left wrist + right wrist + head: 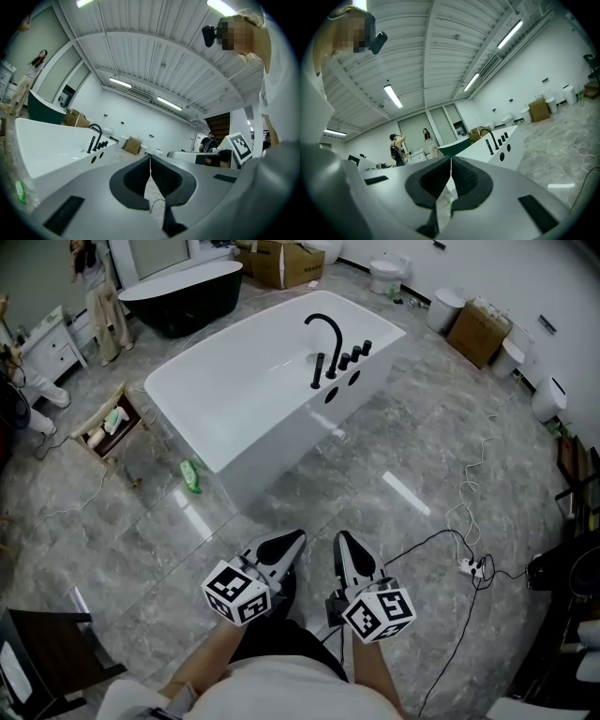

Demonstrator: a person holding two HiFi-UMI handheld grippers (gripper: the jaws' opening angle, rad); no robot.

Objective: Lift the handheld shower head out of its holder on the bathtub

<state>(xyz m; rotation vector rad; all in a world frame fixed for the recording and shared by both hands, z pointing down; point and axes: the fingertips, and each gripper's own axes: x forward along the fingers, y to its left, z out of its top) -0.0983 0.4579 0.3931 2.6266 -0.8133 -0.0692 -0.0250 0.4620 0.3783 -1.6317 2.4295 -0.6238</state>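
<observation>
While both tongs are hovering low at the near edge of the head view, the handheld shower head (318, 371) is standing well apart from them. It is sitting across a stretch of grey marble floor (403, 442), on the rim of the white bathtub (202, 367).

Item, left tongs (300, 536): jaws are pressing together, tips meeting in one thin line, pinching nothing. They are pointing level toward the tub.

Item, right tongs (339, 536): jaws are likewise pressing together on nothing. They are lying just beside the left pair and aiming the same way.

Item, handheld shower head: it is showing as a slim black stick, standing upright in its holder on the tub deck. It is rising just beside the foot of the black arched spout (328, 329). A row of black knobs (355, 352) is running along the rim on the spout's other side. In both gripper views it is appearing small and distant, beyond the jaw tips.
</observation>
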